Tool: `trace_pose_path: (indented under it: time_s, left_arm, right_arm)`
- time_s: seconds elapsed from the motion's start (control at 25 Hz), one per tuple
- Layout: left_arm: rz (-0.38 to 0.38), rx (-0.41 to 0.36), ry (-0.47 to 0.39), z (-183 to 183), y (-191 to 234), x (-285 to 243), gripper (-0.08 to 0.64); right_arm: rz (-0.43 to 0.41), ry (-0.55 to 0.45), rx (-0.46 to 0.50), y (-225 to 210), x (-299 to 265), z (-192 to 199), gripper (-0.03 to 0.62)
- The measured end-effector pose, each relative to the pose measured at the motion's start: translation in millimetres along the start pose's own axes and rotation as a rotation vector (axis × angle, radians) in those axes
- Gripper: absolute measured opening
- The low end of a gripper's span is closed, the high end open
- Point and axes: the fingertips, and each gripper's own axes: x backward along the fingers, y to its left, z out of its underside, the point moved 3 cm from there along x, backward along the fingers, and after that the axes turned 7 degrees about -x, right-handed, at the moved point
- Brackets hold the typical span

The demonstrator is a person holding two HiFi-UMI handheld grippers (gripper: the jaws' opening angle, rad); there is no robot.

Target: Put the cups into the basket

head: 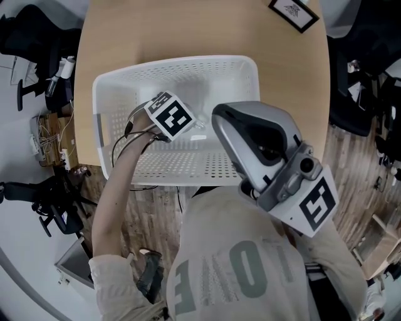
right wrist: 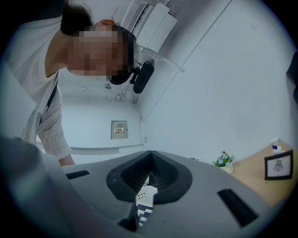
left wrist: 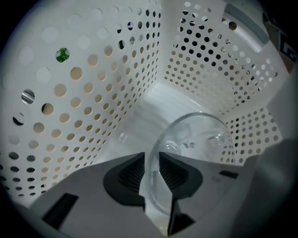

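Straddling the cup [left wrist: 201,138] (in basket [left wrist: 88,97]), left gripper [left wrist: 150,161] gapes.

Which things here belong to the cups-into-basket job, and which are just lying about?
Job in hand:
- clear cup, between the parted jaws of the left hand-held gripper
- white basket, with the cup inside it
- right hand-held gripper, shut and empty

Lying about:
- picture frame on the wooden table
- small potted plant
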Motion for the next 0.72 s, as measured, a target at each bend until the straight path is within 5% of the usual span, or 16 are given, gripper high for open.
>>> trace_pose_path:
  time_s: [0.32, 0.72]
  left_arm:
    - [-0.060, 0.002, -0.013, -1.1, -1.5, 11.0, 0.129]
    - [-0.179, 0.060, -0.154, -15.8, 5.7, 59.5, 0.146]
  right_arm:
    - [-0.013, -0.003, 0.015, 15.0, 4.7, -2.6, -0.002]
    - [-0.050, -0.010, 0.058, 42.2, 7.2, -10.5, -0.002]
